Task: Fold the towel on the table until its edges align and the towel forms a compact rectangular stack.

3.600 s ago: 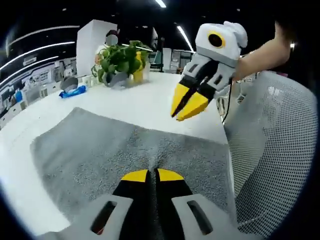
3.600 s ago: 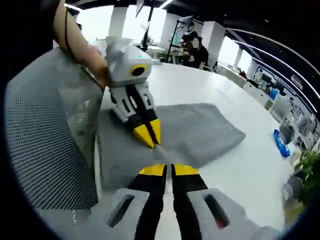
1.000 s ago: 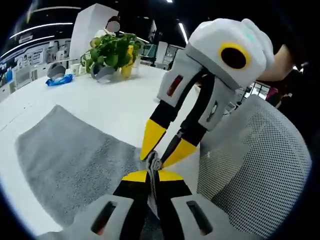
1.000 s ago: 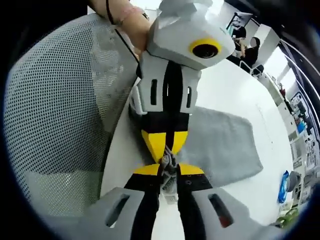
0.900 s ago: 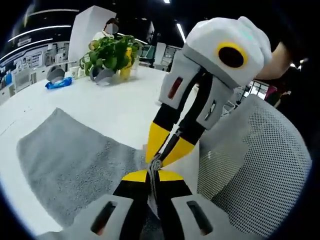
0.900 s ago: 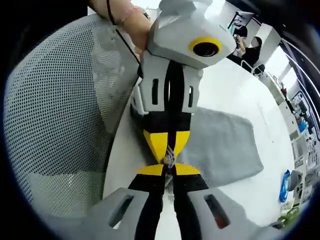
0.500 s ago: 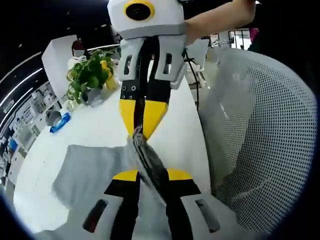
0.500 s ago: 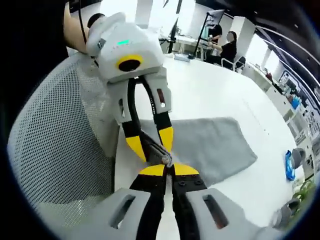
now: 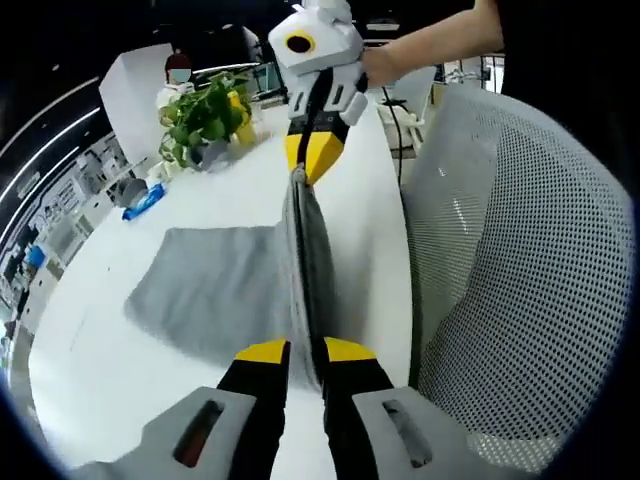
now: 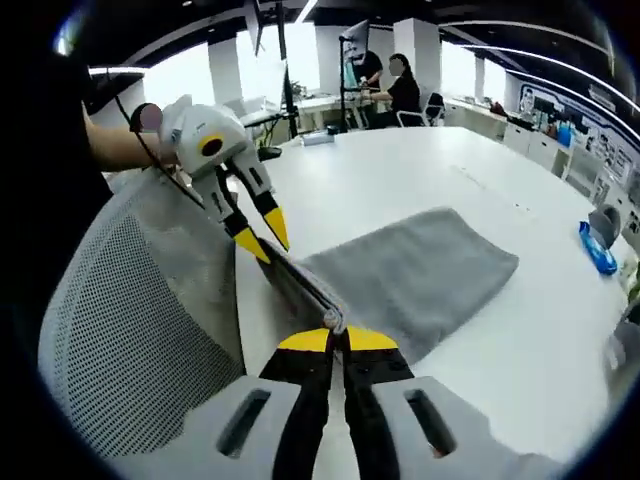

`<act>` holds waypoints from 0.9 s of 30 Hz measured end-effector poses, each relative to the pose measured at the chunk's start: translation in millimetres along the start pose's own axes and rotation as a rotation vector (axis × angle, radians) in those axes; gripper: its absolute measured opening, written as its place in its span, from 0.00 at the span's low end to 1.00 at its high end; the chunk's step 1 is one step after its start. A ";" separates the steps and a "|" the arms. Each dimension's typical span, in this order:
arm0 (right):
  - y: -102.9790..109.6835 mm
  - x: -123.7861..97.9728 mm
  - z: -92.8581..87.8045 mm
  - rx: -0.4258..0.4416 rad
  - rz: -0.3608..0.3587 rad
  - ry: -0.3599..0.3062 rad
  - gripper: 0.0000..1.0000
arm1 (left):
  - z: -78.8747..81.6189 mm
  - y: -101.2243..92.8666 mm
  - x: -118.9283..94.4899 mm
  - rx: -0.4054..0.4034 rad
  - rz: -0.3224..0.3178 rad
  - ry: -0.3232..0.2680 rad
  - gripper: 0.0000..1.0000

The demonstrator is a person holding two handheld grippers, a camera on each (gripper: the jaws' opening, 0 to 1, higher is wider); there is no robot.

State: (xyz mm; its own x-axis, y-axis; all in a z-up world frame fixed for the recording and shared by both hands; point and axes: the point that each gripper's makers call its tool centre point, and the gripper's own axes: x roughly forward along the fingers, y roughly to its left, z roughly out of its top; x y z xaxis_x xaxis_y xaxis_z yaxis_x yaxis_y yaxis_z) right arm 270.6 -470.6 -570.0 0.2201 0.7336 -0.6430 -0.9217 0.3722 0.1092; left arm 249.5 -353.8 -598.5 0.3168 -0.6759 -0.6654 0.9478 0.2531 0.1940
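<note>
Two grippers hold one edge of a soft grey towel (image 9: 215, 290) above the white tabletop (image 9: 130, 370).

The left gripper (image 9: 305, 350) is clamped on the near corner, and the right gripper (image 9: 312, 160), at 12 o'clock, is clamped on the far corner. The edge stretches tight between them. The rest lies flat at 9 o'clock, beside a white mesh chair (image 9: 510, 270).

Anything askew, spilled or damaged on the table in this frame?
Nothing stands out. The towel lies on the white table, its near edge stretched taut between the left hand-held gripper and the right hand-held gripper, each pinching a corner.
</note>
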 end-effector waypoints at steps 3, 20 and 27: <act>-5.8 2.0 -9.9 0.052 -0.006 0.022 0.00 | -10.3 5.1 -3.4 -0.012 0.014 0.015 0.14; -47.1 34.1 -23.1 0.707 0.030 -0.200 0.00 | -14.1 11.1 -6.1 -0.136 0.013 -0.063 0.16; -52.7 36.8 -31.6 0.853 0.041 -0.279 0.00 | -13.6 -4.3 -9.4 -0.389 -0.095 -0.155 0.18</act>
State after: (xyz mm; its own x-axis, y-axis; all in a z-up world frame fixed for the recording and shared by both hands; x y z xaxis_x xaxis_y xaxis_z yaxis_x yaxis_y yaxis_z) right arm 317.2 -481.2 -623.3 0.3639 0.8258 -0.4309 -0.4044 0.5568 0.7255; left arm 242.0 -339.1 -602.9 0.2583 -0.7974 -0.5454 0.8977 0.4067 -0.1695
